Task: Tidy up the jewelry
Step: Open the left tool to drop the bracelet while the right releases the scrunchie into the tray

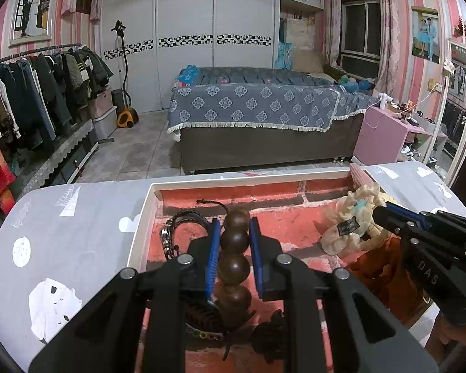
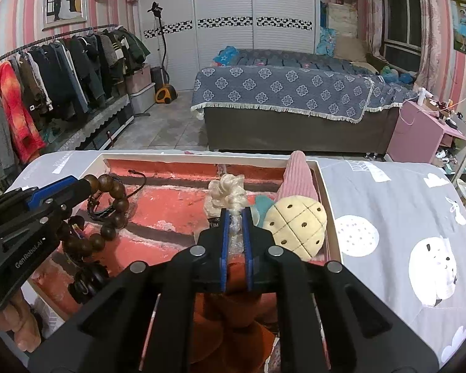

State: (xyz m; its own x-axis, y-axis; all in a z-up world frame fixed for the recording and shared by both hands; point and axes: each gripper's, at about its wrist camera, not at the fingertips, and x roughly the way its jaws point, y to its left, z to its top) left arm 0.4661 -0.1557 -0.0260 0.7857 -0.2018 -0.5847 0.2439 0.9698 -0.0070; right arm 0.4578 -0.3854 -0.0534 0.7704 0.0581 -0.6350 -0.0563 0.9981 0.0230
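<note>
A white-rimmed tray [image 1: 141,217] with a red brick-pattern floor lies on a grey printed cloth. My left gripper [image 1: 235,225] is shut on a brown wooden bead bracelet [image 1: 234,264] and holds it over the tray's left part; it also shows in the right wrist view [image 2: 115,199]. A black braided bracelet [image 1: 183,220] lies just left of it. My right gripper [image 2: 235,214] is shut on a cream hair scrunchie in clear wrap [image 2: 230,194] over the tray's right part. A cream pineapple-like plush clip [image 2: 295,230] and a pink ribbed item [image 2: 298,174] lie beside it.
An orange cloth item [image 2: 233,320] lies in the tray's near part. The tray's white rim [image 2: 329,217] stands on the right. The grey cloth [image 2: 388,217] spreads on both sides of the tray. A bed, a clothes rack and a pink cabinet stand beyond.
</note>
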